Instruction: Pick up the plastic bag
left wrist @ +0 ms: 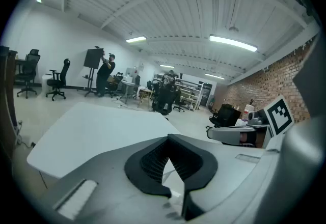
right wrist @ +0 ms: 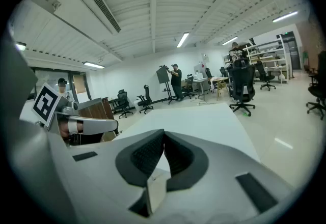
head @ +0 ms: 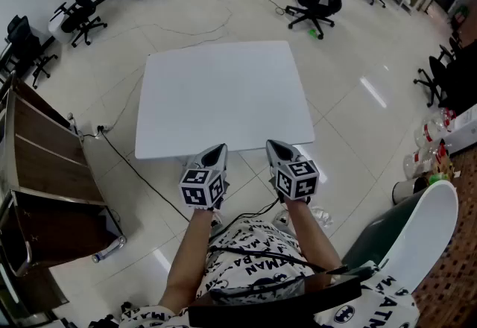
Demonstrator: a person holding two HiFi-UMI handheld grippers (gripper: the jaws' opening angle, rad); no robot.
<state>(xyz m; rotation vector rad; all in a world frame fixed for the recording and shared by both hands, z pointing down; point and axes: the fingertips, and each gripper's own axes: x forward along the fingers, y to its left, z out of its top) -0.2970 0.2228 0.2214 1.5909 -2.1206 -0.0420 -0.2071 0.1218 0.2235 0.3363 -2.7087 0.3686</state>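
A person seen from above holds 2 grippers side by side, both pointing forward and slightly down. The left gripper (head: pixel 218 149) has its jaws closed tip to tip with nothing between them. The right gripper (head: pixel 274 146) is the same, with its jaws together and empty. Just ahead of both tips lies a white square table (head: pixel 223 88), and its near edge sits right at the tips. The tabletop is bare in all 3 views.

The plastic bag is not visible in any view. It is not on the table ahead of the grippers or between the 2 of them. As far as can be made out, it is not on the floor to either side of them. Its colour, shape and fullness therefore cannot be described.

Judging from the task alone, a plastic bag is likely very light, limp and slippery, collapsing under a touch rather than holding its shape. Flat thin film gives jaws little to catch. A raised fold, a bunched edge or a handle would probably be the best place to pinch, and the jaws would need to open first.
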